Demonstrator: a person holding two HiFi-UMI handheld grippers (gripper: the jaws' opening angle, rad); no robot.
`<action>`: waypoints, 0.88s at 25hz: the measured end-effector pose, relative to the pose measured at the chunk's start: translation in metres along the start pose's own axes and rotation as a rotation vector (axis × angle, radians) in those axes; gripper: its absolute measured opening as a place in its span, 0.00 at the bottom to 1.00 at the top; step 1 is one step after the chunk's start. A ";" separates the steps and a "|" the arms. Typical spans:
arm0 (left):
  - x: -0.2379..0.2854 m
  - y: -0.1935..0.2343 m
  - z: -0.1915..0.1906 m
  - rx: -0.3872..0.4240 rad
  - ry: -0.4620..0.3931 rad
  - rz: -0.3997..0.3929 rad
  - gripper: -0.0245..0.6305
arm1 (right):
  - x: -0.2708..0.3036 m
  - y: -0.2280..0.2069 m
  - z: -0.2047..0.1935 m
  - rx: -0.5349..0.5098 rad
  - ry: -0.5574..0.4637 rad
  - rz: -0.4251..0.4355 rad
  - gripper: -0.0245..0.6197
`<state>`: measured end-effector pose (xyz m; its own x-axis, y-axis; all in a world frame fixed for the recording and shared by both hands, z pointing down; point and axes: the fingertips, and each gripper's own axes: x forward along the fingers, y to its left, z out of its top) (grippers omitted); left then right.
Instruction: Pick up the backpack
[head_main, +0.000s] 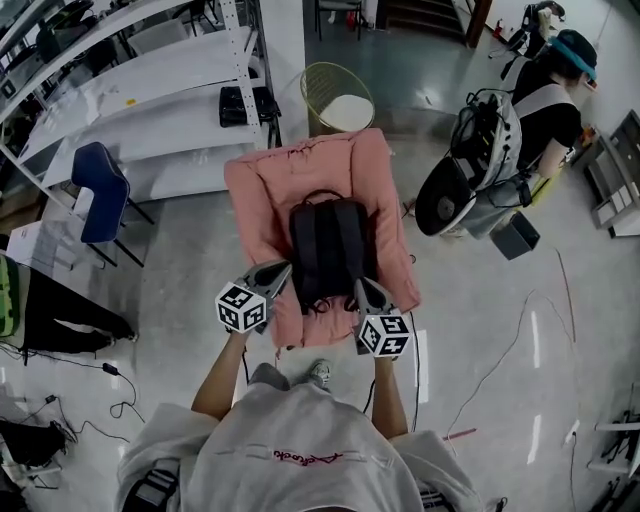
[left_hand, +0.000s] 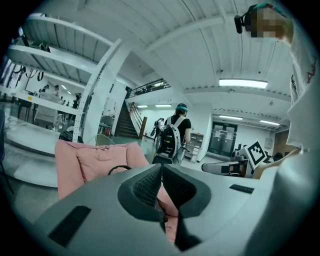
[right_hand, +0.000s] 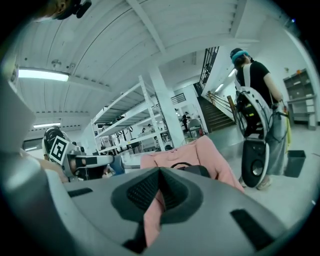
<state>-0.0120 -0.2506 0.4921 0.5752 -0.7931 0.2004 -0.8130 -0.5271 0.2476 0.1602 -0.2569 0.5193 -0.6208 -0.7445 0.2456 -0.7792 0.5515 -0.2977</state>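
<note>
Left claw (head_main: 283, 268), right claw (head_main: 358, 283): both pressed together, empty. Backpack (head_main: 327, 245) just ahead, between them. Risk: reaching it unopened shoves backpack across chair (head_main: 258, 200), no grip.

The scene is looked down on steeply from the head camera, high above, so that the pink armchair (head_main: 262, 190), the backpack (head_main: 327, 245), the left claw (head_main: 285, 268) and the right claw (head_main: 360, 285) are taken in whole. The two claw views are set low and close to the armchair's front, faced almost level along their own jaws. The armchair, the white shelving (head_main: 150, 90) and a standing person (head_main: 545, 110) are shared by all three views.
</note>
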 end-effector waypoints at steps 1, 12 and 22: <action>0.003 0.002 -0.002 -0.001 0.007 0.003 0.07 | 0.002 -0.002 -0.002 0.005 0.004 0.003 0.07; 0.027 0.018 -0.020 -0.013 0.061 -0.006 0.07 | 0.018 -0.020 -0.013 0.034 0.024 -0.012 0.07; 0.050 0.068 -0.032 -0.059 0.077 -0.021 0.07 | 0.060 -0.030 -0.020 0.024 0.069 -0.055 0.07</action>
<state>-0.0351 -0.3163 0.5496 0.5991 -0.7552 0.2661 -0.7953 -0.5224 0.3077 0.1443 -0.3106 0.5613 -0.5824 -0.7453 0.3245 -0.8104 0.5011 -0.3036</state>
